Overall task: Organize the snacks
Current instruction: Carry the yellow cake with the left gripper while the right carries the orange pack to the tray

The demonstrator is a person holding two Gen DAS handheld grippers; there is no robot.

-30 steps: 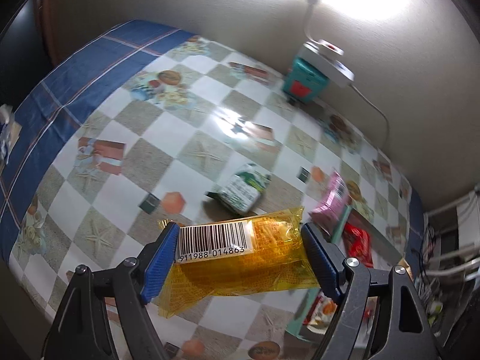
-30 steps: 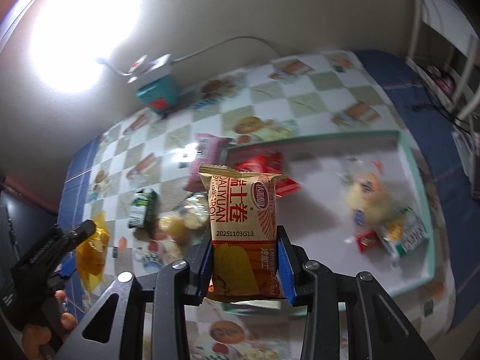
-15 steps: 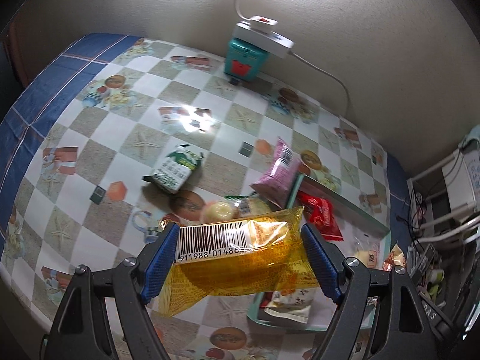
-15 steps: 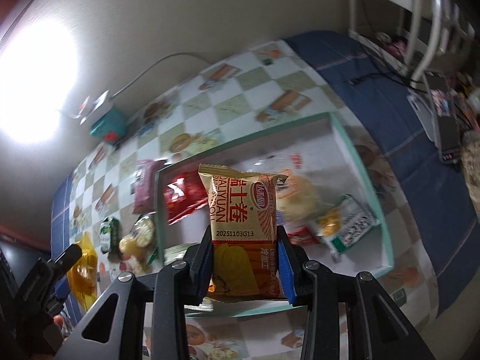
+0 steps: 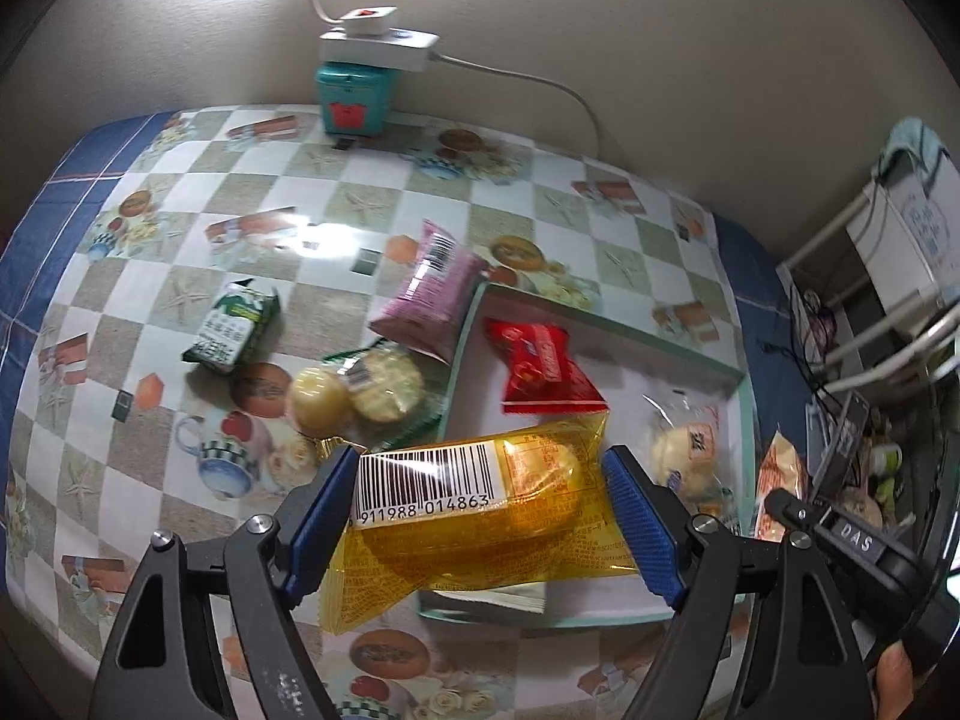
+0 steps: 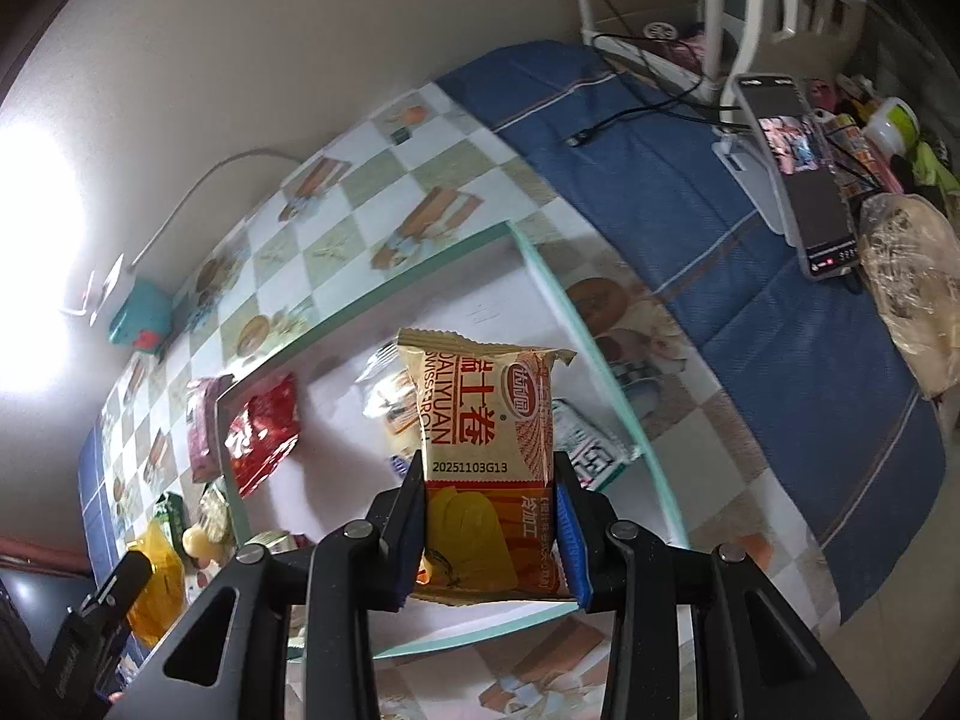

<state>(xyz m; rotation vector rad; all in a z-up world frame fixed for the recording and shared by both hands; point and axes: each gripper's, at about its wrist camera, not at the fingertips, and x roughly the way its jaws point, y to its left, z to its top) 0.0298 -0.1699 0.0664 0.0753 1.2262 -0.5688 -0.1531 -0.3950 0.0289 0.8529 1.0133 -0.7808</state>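
Observation:
My left gripper (image 5: 480,516) is shut on a yellow snack pack with a barcode (image 5: 474,516), held above the near left edge of the green-rimmed tray (image 5: 606,324). My right gripper (image 6: 489,516) is shut on an orange Swiss roll pack (image 6: 486,420), held upright above the tray (image 6: 576,324). A red pack (image 5: 543,369) and a clear-wrapped bun (image 5: 684,450) lie in the tray. On the tablecloth left of the tray lie a pink pack (image 5: 432,300), a green pack (image 5: 231,330) and clear-wrapped round cakes (image 5: 354,390).
A teal box (image 5: 354,99) with a white power strip (image 5: 378,48) stands at the wall. A phone on a stand (image 6: 792,180), cables and a wrapped bun (image 6: 912,288) sit on the blue cloth at the right. A white rack (image 5: 888,276) is beyond the table's right end.
Both grippers have swung right toward the tray with their packs still held. The left one now hangs over the tray's near left edge; the right one is over the tray's middle.

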